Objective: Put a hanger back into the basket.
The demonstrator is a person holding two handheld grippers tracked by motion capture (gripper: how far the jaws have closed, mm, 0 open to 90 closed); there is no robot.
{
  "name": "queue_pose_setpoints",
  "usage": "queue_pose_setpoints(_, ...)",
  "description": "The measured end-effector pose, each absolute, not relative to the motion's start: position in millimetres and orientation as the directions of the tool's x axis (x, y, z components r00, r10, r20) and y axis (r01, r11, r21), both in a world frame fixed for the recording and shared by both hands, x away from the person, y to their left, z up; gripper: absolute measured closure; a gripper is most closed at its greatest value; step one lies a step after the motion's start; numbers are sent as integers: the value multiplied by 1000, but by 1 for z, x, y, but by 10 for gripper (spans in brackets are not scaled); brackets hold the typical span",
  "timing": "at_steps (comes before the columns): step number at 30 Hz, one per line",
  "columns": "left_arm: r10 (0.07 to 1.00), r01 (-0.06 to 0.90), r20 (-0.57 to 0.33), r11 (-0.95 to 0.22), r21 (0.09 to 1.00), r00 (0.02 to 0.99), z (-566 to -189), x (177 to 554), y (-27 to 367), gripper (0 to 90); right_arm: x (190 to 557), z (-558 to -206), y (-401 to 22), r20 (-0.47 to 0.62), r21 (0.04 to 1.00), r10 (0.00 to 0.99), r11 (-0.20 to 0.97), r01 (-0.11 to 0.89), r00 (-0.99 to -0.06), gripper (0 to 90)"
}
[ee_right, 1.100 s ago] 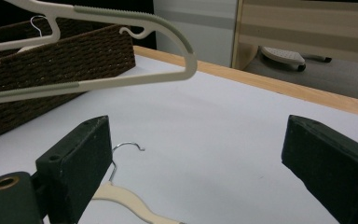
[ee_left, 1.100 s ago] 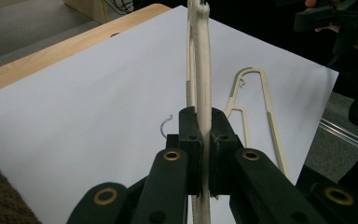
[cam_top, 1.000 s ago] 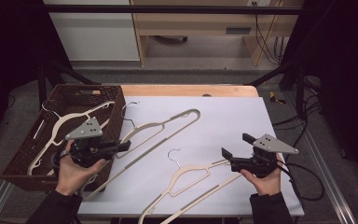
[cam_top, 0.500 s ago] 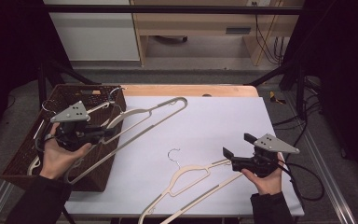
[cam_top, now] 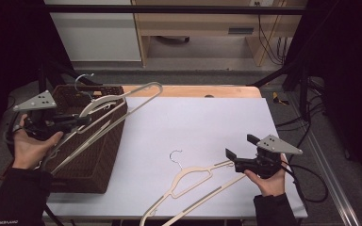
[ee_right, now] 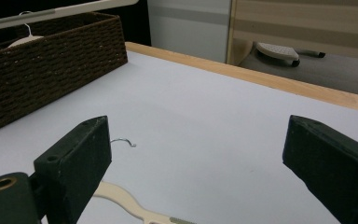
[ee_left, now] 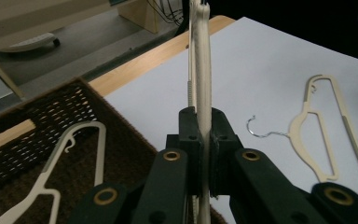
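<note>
My left gripper (cam_top: 81,120) (ee_left: 200,128) is shut on a cream plastic hanger (cam_top: 104,100) (ee_left: 202,70), clamped at its bar. I hold it tilted in the air above the dark wicker basket (cam_top: 99,155) (ee_left: 37,116) at the table's left. Its metal hook (cam_top: 82,77) points up and back. Another cream hanger (ee_left: 74,149) lies inside the basket. A second loose hanger (cam_top: 193,181) (ee_left: 317,135) (ee_right: 121,198) lies on the white table near the front. Just right of that hanger my right gripper (cam_top: 240,147) (ee_right: 196,158) stands open with nothing between its jaws.
The white table top (cam_top: 202,122) has a wooden strip (cam_top: 193,90) along its far edge. Beyond it stand a wooden shelf unit (cam_top: 198,28) and cables on the floor. Black frame bars (cam_top: 169,8) run overhead and at both sides.
My left gripper has carried the hanger leftward and upward, from low over the table beside the basket to above the basket. The right gripper and the hanger near it have not moved.
</note>
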State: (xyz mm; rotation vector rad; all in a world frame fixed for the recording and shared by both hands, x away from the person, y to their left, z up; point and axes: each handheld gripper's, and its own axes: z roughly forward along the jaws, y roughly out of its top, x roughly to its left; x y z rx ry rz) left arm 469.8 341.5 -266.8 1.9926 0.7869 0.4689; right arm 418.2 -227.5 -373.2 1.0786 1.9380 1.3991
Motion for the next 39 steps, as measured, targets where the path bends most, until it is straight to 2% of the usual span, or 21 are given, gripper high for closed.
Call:
queue_pose_setpoints(13, 753, 394, -11, -332, 857, 657, -274, 486, 389, 861, 418, -371, -232, 45, 944, 838, 143, 297, -545, 73)
queue_pose_setpoints(31, 795, 447, -54, -281, 849, 604, -298, 498, 424, 861, 419, -373, -232, 40, 940, 832, 156, 302, -554, 66)
queue_pose_setpoints(39, 809, 441, -63, -252, 861, 584, -299, 497, 434, 861, 419, -373, -231, 41, 939, 834, 155, 305, -550, 65)
